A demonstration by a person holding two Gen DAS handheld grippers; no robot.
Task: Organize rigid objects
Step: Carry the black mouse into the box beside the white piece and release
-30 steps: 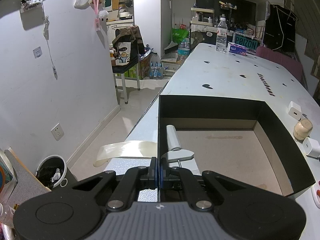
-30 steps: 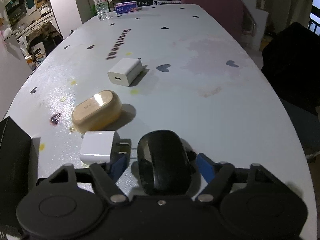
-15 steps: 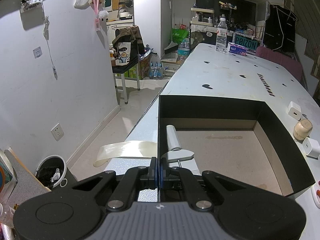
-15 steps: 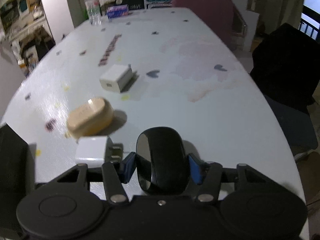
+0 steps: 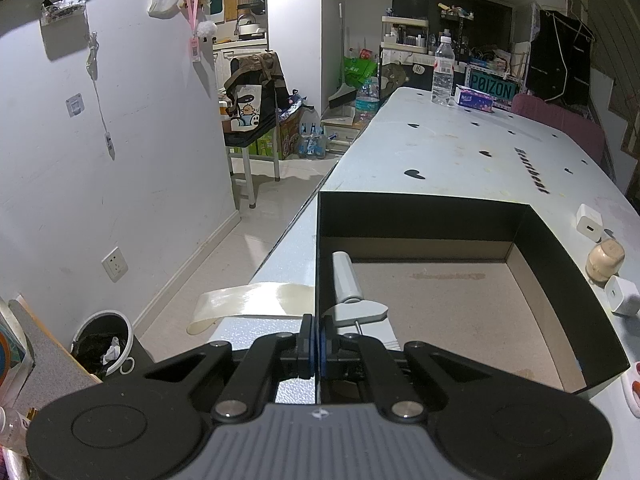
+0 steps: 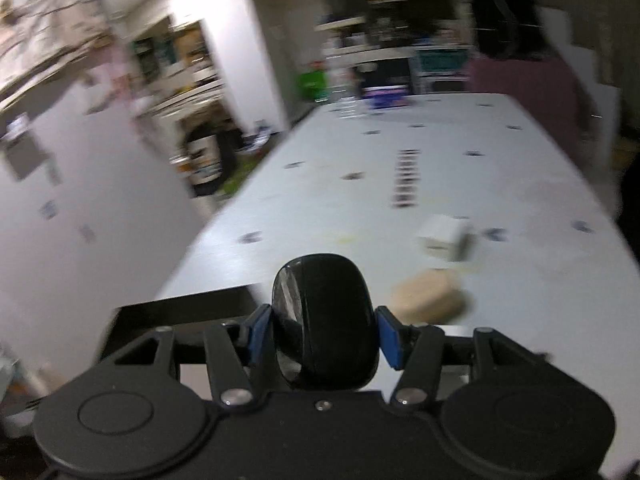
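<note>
An open black box [image 5: 440, 216] sits on the white table; my left gripper [image 5: 319, 346] is shut on its left wall. A grey handled tool [image 5: 348, 280] lies inside by that wall. Right of the box are two white chargers [image 5: 589, 224] [image 5: 622, 296] and a beige case [image 5: 606, 260]. In the blurred right wrist view my right gripper [image 6: 324, 332] is shut on a black mouse [image 6: 324, 320], held off the table. The box corner [image 6: 192, 308] lies below left of it; the beige case [image 6: 430, 296] and a white charger [image 6: 444, 236] lie to its right.
A water bottle [image 5: 443, 72] and a tissue pack [image 5: 474, 100] stand at the table's far end. A strip of tape [image 5: 256, 300] hangs over the left table edge, above a waste bin [image 5: 100, 344] on the floor. A red-and-white item [image 5: 634, 384] lies at the right.
My right gripper's pads closed on the black mouse, lifted it off the table and swung left toward the box. The left gripper and the box have not moved.
</note>
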